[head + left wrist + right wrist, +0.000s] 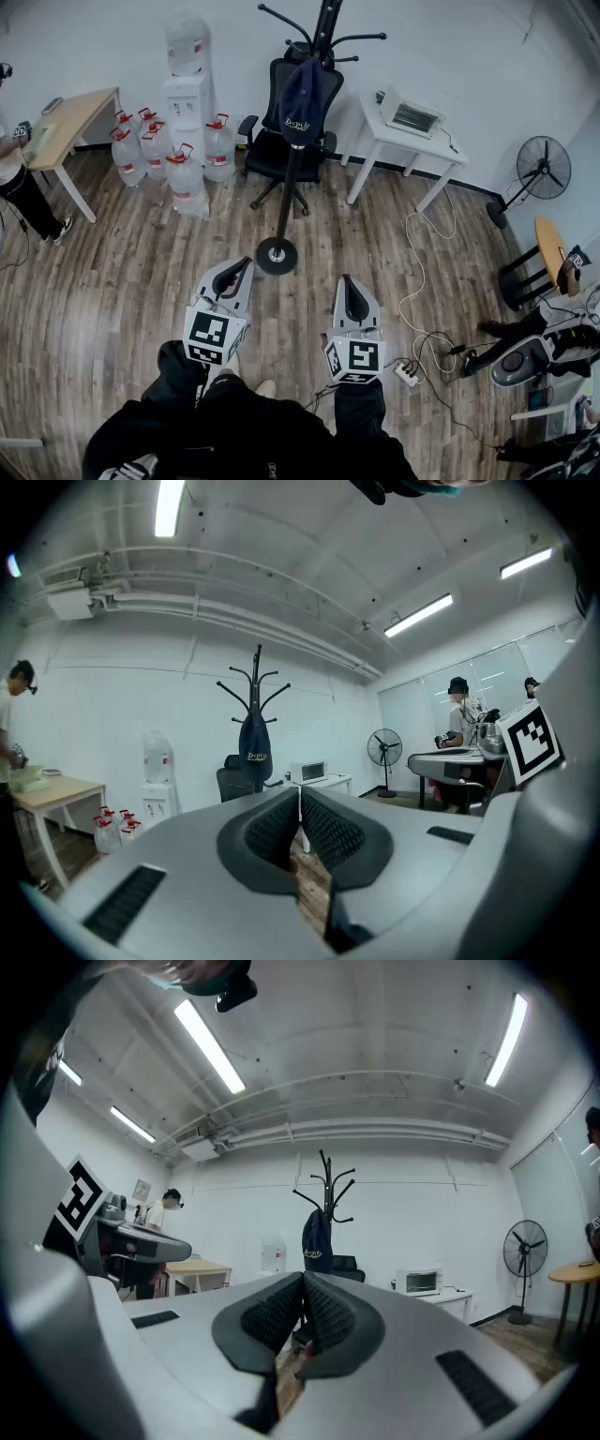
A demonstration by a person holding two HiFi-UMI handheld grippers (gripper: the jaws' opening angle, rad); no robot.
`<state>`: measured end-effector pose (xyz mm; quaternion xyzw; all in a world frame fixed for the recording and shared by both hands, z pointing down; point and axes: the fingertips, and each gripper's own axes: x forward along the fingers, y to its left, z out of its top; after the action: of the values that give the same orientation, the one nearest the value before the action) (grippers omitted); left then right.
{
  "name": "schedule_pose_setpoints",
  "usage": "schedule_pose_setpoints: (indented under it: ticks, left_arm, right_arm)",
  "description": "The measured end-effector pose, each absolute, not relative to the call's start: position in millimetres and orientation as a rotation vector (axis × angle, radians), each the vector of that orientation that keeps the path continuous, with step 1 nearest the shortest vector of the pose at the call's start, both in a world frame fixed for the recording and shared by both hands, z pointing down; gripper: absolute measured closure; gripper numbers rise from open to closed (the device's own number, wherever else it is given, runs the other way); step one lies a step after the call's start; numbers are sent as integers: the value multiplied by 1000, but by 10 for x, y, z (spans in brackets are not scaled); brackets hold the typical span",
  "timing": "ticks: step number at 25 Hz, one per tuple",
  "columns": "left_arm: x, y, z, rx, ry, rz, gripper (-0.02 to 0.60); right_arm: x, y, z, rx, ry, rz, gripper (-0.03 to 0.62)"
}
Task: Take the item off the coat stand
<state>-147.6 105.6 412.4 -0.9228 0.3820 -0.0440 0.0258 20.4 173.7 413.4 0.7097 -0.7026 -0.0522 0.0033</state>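
Observation:
A black coat stand [292, 178] rises from a round base on the wood floor ahead of me. A dark blue cap [299, 103] with yellow lettering hangs on one of its hooks. The same cap [254, 745] shows far off in the left gripper view and as a dark shape [316, 1241] in the right gripper view. My left gripper [240, 269] and right gripper [348, 284] are held side by side, level, well short of the stand. Both have their jaws pressed together with nothing between them.
Behind the stand is a black office chair [281, 141]. Several water bottles [173, 155] and a dispenser [187, 94] stand at the left, a white table [408, 141] with a microwave at the right. Cables [422, 281] trail on the floor. A fan [534, 173] stands far right.

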Motion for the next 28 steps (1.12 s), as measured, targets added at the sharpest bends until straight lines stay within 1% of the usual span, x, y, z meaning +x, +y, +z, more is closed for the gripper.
schedule_pose_setpoints:
  ticks: [6, 15, 22, 28]
  left_arm:
    - [-1420, 1147, 4211, -2855, 1181, -137, 554]
    - [-1025, 951, 4312, -2870, 1141, -168, 554]
    - [-659, 363, 4357, -2880, 1117, -171, 554]
    - [-199, -400, 4284, -2895, 1109, -161, 554]
  right_arm:
    - [269, 1819, 4216, 2249, -2198, -141, 577]
    - [634, 1645, 4349, 2267, -2176, -106, 577]
    - [972, 1120, 4425, 2279, -2160, -92, 577]
    - [1384, 318, 4319, 2259, -2154, -92, 577]
